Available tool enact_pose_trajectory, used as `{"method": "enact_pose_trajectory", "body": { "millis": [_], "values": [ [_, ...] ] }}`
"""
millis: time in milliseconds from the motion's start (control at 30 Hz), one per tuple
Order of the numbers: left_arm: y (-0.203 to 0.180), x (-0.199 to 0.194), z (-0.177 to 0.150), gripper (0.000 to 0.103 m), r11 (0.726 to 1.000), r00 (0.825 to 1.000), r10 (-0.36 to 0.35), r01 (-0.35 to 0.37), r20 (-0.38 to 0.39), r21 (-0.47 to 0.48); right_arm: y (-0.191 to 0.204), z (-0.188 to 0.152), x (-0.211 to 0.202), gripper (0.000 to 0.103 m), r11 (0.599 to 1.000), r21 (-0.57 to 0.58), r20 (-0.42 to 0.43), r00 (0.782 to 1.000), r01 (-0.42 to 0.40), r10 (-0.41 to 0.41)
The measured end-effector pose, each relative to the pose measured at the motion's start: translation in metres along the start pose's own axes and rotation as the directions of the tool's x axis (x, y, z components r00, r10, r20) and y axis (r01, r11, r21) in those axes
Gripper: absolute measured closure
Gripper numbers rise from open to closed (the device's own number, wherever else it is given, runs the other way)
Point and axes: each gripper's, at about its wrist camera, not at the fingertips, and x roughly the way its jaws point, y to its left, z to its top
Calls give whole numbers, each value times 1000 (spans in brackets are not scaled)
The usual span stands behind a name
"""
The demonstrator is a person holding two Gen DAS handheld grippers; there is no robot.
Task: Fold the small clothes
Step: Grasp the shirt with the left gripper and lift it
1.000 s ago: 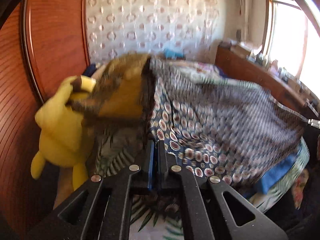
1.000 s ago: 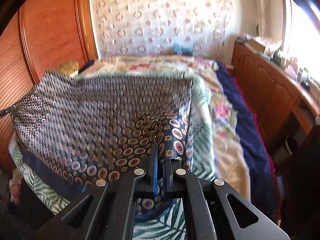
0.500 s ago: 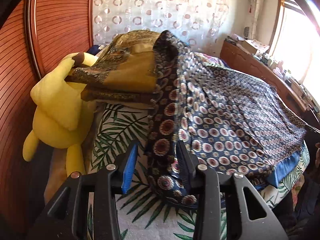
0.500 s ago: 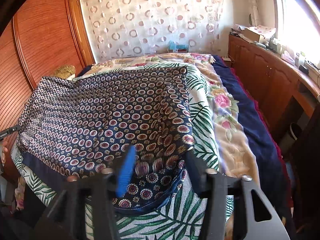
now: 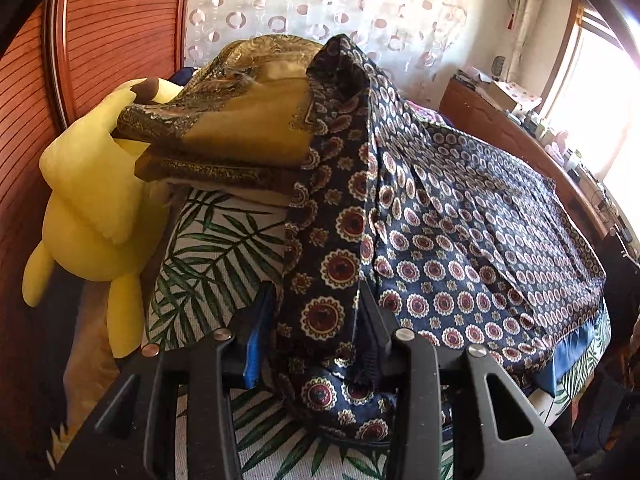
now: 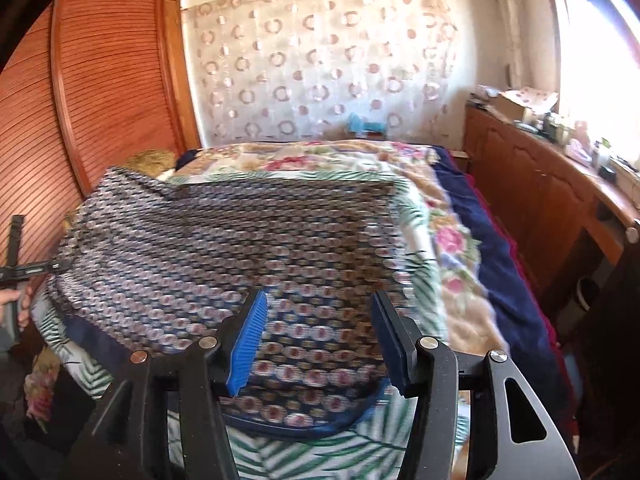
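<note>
A navy cloth with red and white medallions (image 5: 460,240) lies spread on the bed; its left edge is bunched up against a folded mustard cloth (image 5: 248,136). It also shows in the right wrist view (image 6: 240,256), blurred. My left gripper (image 5: 316,332) is open with the cloth's near corner lying loose between its jaws. My right gripper (image 6: 320,336) is open above the cloth's near right corner, not touching it. The left gripper's tip shows in the right wrist view (image 6: 36,268) at the cloth's left edge.
A yellow plush toy (image 5: 88,208) leans against the wooden louvred wardrobe (image 6: 100,92) at the left. The bed has a leaf-print sheet (image 5: 212,248) and a floral blanket (image 6: 452,240). A wooden sideboard (image 6: 540,200) with clutter runs along the right under the window.
Both grippers were shut on the cloth's corners and held it up; they have opened and the cloth has dropped flat onto the bed. The right gripper has pulled back.
</note>
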Motion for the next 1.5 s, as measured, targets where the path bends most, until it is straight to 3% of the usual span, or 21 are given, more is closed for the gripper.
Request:
{"method": "enact_pose_trajectory", "body": {
  "millis": [67, 167, 200, 333, 500, 733, 1100, 1333, 1433, 1500],
  "values": [
    [-4, -1, 1, 66, 1000, 1000, 19, -19, 14, 22, 8, -1, 8, 47, 1000, -21, 0, 1000, -19, 19],
    [-10, -4, 2, 93, 999, 1000, 13, -14, 26, 48, 17, -5, 23, 46, 997, -72, -15, 1000, -12, 11],
    [-12, -5, 3, 97, 999, 1000, -1, -1, 30, 54, 19, -5, 30, 46, 997, -83, -24, 1000, -10, 8],
    [-27, -20, 10, 99, 996, 997, -24, 17, 75, 91, 22, -4, 48, 46, 997, -77, -52, 999, -17, 13],
    [-69, -44, 33, 99, 984, 985, -113, 92, 133, 153, 12, -6, 43, 46, 999, -41, -43, 999, -20, 19],
    [-158, -54, 71, 99, 937, 955, -247, 192, 165, 293, 0, -13, 29, 46, 1000, -4, -25, 1000, -2, 2],
    [-297, -48, 97, 99, 820, 908, -409, 322, 91, 474, -8, -25, 6, 46, 999, 31, 26, 1000, 11, -12],
    [-356, -44, 97, 99, 768, 888, -459, 391, 11, 507, -13, -35, -9, 46, 997, 58, 69, 996, 47, -51],
    [-370, -37, 89, 99, 750, 895, -445, 386, -21, 538, -15, -40, -15, 46, 996, 72, 81, 995, 51, -57],
    [-372, -27, 84, 98, 747, 910, -412, 372, -56, 551, -15, -42, -16, 46, 996, 72, 78, 995, 56, -62]
  ]
}}
